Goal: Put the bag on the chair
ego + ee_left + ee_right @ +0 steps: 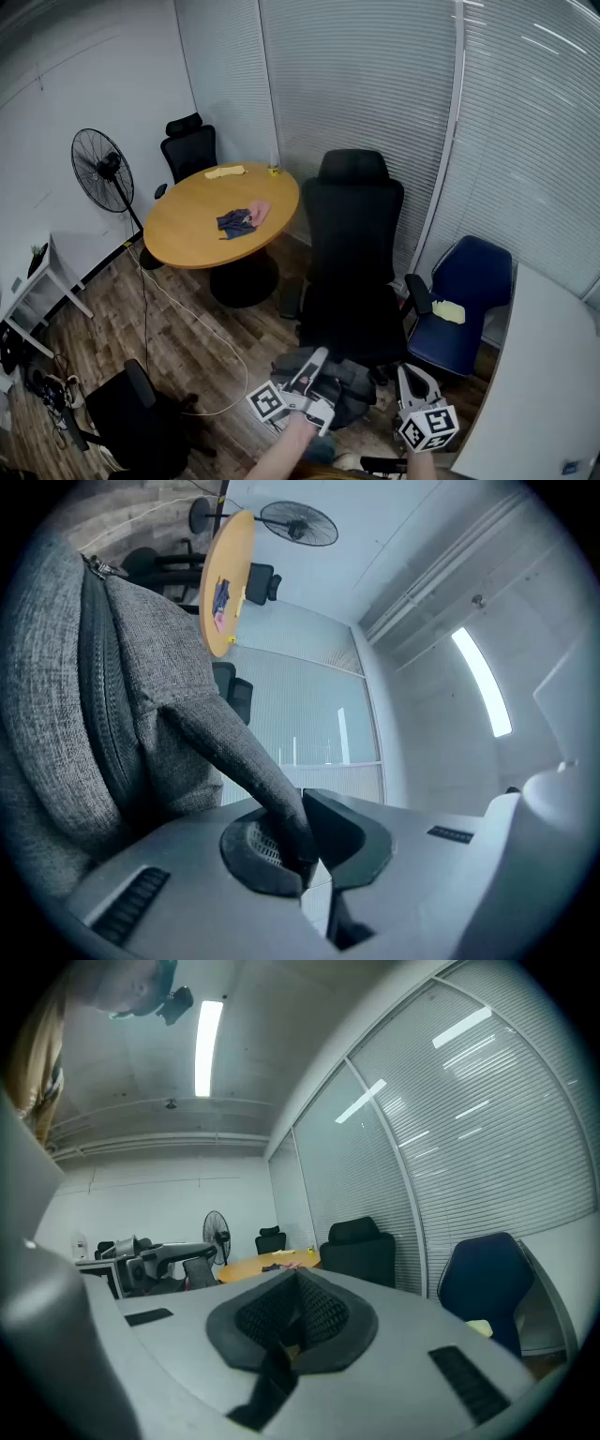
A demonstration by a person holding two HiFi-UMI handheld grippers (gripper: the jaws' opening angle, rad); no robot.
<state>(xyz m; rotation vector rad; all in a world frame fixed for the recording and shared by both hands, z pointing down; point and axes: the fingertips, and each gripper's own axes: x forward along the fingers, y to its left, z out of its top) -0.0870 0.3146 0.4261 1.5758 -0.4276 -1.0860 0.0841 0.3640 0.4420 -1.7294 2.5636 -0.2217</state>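
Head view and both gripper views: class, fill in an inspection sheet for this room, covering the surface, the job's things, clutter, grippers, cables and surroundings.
Surface: black chair, nothing seen on the visible part of its seat.
Job's things: grey bag hangs low in front of the black chair; cannot tell whether it touches the seat.
Clutter: cloths and a yellow cloth on the round table; a yellow object on the blue chair.
Grippers: left gripper shut on the bag's strap; right gripper shut, nothing between its jaws.
Cables: white cable lying across the wooden floor.
Surroundings: fan, blinds.
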